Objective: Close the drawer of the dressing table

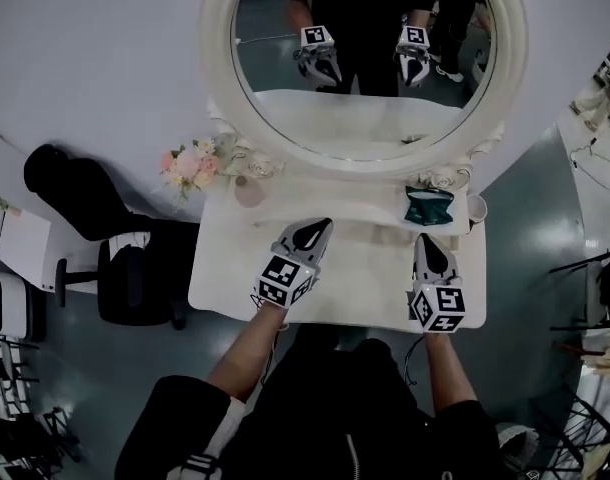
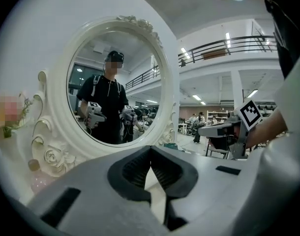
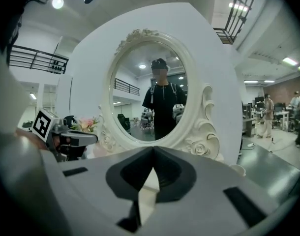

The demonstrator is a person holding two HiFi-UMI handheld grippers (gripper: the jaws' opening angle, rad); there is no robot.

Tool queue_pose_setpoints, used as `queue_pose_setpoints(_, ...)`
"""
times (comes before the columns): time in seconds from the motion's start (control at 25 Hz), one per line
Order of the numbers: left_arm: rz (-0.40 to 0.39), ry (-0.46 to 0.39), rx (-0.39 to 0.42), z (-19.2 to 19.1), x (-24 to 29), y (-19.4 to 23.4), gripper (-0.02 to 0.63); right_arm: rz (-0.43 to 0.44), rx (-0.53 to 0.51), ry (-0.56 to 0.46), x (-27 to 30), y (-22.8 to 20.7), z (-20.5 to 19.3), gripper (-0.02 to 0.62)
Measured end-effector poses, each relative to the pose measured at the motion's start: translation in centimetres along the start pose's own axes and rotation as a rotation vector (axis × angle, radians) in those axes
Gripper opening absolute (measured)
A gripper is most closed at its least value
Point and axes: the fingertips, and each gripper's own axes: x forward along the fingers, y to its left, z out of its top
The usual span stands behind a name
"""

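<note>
left gripper point(image 1: 320, 228) — jaws closed together with nothing between them, tips held over the top of the dressing table point(image 1: 225, 268). right gripper point(image 1: 426, 240) — jaws likewise pressed together and empty, held beside the left one over the same top. oval mirror point(image 1: 217, 78) stood upright just ahead of both grippers. pink flowers point(image 1: 190, 163) lay ahead and to the left of the left gripper. dark green cloth point(image 1: 428, 208) sat just ahead of the right gripper. drawer was hidden beneath the tabletop under the grippers; could not tell whether it was in or out.
</note>
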Motion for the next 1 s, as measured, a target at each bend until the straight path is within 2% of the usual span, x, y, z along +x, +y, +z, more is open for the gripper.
queue_pose_setpoints(0.24,-0.034,-0.001,-0.004,0.5,2.0,2.1,0.000,-0.033,0.005,-0.003,2.3,-0.2,0.8,0.003)
queue_pose_setpoints(0.68,-0.006,-0.007,-0.016,1.2,3.7,3.5,0.000,-0.001,-0.001,-0.006,5.3,-1.0,1.6,0.003)
queue_pose_setpoints(1.0,-0.065,0.028,-0.012,0.3,5.9,1.3,0.000,-0.023,0.015,0.024,4.8,-2.8,-0.1,0.003)
